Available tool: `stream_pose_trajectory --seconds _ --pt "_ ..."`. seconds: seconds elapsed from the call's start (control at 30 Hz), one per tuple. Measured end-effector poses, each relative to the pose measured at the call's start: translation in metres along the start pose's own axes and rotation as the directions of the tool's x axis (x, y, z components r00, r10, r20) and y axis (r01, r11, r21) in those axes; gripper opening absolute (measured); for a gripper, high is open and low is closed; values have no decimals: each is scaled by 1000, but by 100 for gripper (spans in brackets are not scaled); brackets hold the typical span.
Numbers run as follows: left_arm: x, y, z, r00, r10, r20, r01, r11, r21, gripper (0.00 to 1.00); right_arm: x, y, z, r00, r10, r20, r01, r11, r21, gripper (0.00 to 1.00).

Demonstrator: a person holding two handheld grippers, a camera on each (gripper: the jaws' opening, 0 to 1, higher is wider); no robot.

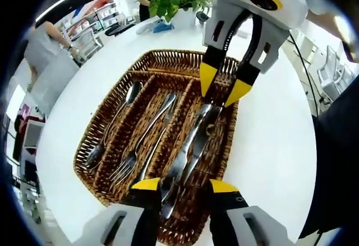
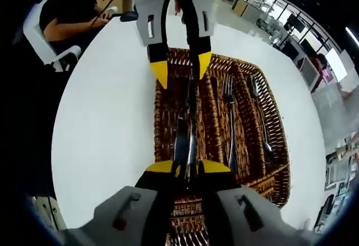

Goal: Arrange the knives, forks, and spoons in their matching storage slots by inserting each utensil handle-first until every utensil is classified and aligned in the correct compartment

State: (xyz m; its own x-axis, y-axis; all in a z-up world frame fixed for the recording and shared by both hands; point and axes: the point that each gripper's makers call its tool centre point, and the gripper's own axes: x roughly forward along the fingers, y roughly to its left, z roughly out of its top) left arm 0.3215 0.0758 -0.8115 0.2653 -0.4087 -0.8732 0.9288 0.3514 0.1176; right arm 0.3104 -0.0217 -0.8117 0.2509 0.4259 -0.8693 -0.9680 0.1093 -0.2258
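honestly, my right gripper (image 2: 188,166) pinches the knives (image 2: 185,128) between its fingertips over the wicker tray (image 2: 279,145)'s end slot; my left gripper (image 1: 185,185) stands spread beyond their tips. risk: the loose pair skews across the divider.

no readable text, no labels, no brands, no numbers, no signs anywhere

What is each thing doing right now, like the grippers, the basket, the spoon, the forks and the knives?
Left gripper: open, over the knives.
Right gripper: shut on the knives.
Knives: lying together in an end slot.
Forks: lying in the middle slot.
Spoon: lying in the far slot.
Basket: flat on the white table.
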Motion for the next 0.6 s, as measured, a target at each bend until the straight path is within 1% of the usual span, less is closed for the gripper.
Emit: stream_pose_trajectory --seconds 0.13,0.27,0.4,0.47,0.53,0.6 --pt "-8 0 10 998 18 63 -15 998 -59 42 -6 0 2 999 -35 33 33 998 44 25" --pt "-14 -2 14 993 41 110 -30 995 -95 50 -13 -2 5 995 -71 76 63 993 96 33" --pt "-16 -4 14 990 53 133 -38 993 -115 55 -19 -3 5 990 -100 96 88 988 127 37" --pt "-18 -6 13 987 61 146 -42 991 -124 57 -23 -1 9 986 -110 125 88 982 167 38" --pt "-21 -7 13 983 72 167 -47 988 -150 59 -30 -3 13 976 -147 162 109 969 219 41" --pt "-23 -10 15 977 76 199 -39 982 -185 64 -35 -3 13 969 -173 175 127 960 249 45"
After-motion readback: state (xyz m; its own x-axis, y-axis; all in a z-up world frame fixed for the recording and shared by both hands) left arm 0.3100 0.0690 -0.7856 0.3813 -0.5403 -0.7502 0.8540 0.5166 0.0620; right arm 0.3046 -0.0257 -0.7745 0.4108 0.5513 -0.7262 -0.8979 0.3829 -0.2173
